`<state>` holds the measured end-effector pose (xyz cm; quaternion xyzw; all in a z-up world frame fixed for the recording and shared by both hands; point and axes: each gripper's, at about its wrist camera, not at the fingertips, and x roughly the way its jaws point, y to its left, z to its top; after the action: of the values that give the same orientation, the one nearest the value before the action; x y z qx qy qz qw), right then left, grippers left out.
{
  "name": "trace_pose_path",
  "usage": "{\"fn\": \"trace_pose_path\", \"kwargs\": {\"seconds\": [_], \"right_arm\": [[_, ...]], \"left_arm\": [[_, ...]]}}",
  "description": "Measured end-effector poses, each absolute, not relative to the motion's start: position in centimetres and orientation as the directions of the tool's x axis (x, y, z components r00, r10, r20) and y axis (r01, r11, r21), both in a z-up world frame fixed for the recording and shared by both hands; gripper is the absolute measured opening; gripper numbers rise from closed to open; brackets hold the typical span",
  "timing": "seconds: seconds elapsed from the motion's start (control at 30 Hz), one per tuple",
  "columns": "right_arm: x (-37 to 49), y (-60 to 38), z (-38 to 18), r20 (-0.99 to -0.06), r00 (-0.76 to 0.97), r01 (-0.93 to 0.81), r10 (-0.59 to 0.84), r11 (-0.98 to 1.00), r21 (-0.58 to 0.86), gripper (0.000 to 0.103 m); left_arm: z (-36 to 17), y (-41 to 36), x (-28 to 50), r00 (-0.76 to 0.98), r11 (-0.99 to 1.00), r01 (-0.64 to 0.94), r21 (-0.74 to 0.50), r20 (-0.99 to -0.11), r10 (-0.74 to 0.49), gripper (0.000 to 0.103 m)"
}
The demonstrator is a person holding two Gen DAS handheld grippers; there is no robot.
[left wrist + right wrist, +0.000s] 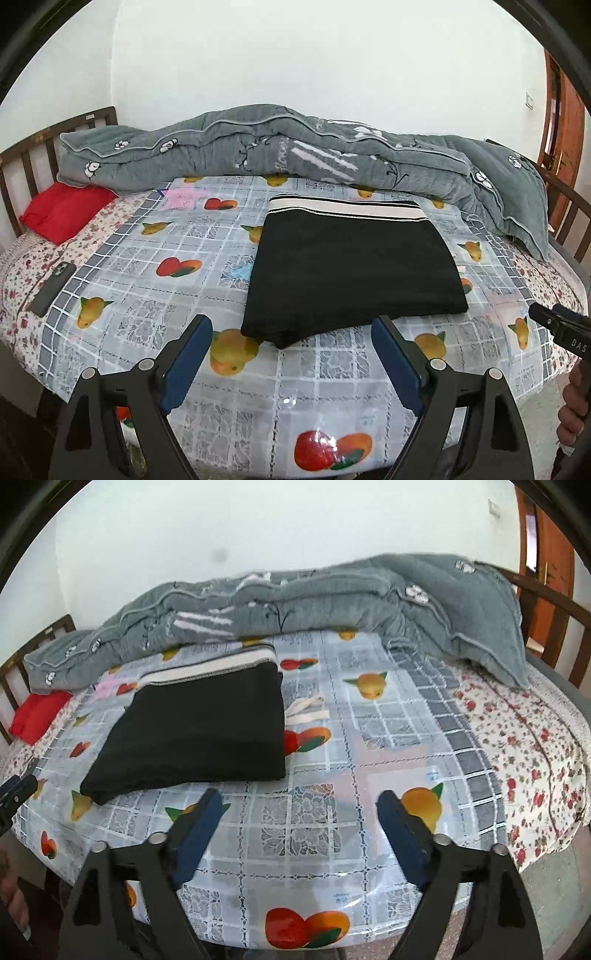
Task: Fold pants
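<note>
Both grippers stand apart and empty. Left wrist view: left gripper (291, 332) hangs just before the folded black pants (351, 269) on the bed (122, 236). Right wrist view: right gripper (299, 808) beside them; a careless brush could undo the fold.

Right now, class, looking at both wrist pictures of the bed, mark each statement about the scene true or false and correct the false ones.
1. The black pants with a striped waistband lie folded on the fruit-print plastic sheet. True.
2. The left tongs grip the pants. False: they are open and empty.
3. The dark phone lies on the pants. False: it lies on the floral bedsheet, apart from them.
4. A grey quilt is bunched along the wall behind the pants. True.
5. The right tongs are open and hold nothing. True.
</note>
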<state>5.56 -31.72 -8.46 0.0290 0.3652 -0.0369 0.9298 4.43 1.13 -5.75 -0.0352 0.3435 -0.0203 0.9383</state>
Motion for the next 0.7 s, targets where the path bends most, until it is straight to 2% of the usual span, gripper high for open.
{"fn": "trace_pose_path", "kwargs": {"seconds": [0.1, 0.7], "right_arm": [[4.3, -31.6, -8.2, -0.667, 0.743, 0.084, -0.06, 0.996, 0.005, 0.096], [1.2, -31.2, -7.3, -0.653, 0.756, 0.062, -0.046, 0.998, 0.002, 0.096]], "left_arm": [[-5.6, 0.7, 3.5, 0.752, 0.995, 0.02, -0.094, -0.655, -0.077, 0.087], [-5.0, -0.2, 0.9, 0.769, 0.997, 0.0, -0.073, -0.638, -0.047, 0.087]]}}
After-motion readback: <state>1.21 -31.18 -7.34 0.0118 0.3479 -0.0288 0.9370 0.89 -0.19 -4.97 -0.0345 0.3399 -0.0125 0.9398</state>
